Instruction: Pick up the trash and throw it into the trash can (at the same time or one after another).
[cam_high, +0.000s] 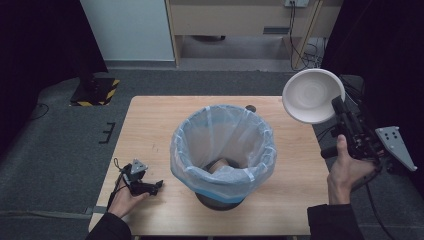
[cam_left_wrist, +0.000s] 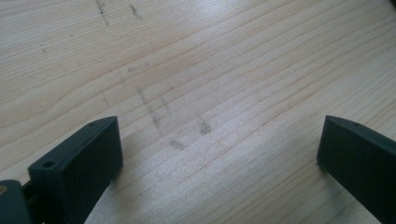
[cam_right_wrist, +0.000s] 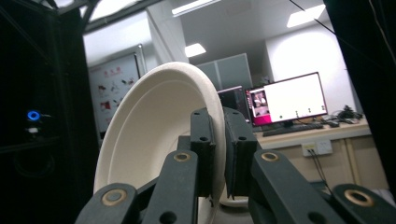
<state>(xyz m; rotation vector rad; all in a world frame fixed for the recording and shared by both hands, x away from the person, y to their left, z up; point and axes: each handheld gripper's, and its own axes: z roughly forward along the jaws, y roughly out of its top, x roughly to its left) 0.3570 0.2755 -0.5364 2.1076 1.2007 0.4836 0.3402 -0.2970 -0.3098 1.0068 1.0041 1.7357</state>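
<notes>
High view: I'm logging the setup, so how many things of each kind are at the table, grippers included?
Bowl, white, held in the right gripper: 1
Bin with a bag liner, on the table: 1
Grippers, the right one and the left gripper: 2
Total: 4

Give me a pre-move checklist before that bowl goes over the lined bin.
1. Grip: right gripper shut on the rim of the white bowl: ok.
2. Bowl lifted off the table, held tilted at its right edge: ok.
3. Bin upright, mouth open, liner folded over the rim: ok.
4. Path from bowl to bin mouth looks free: ok.
5. Left gripper open, resting on the table left of the bin, out of the way: ok.
6. Whether the bowl holds anything to tip out: cannot tell.
</notes>
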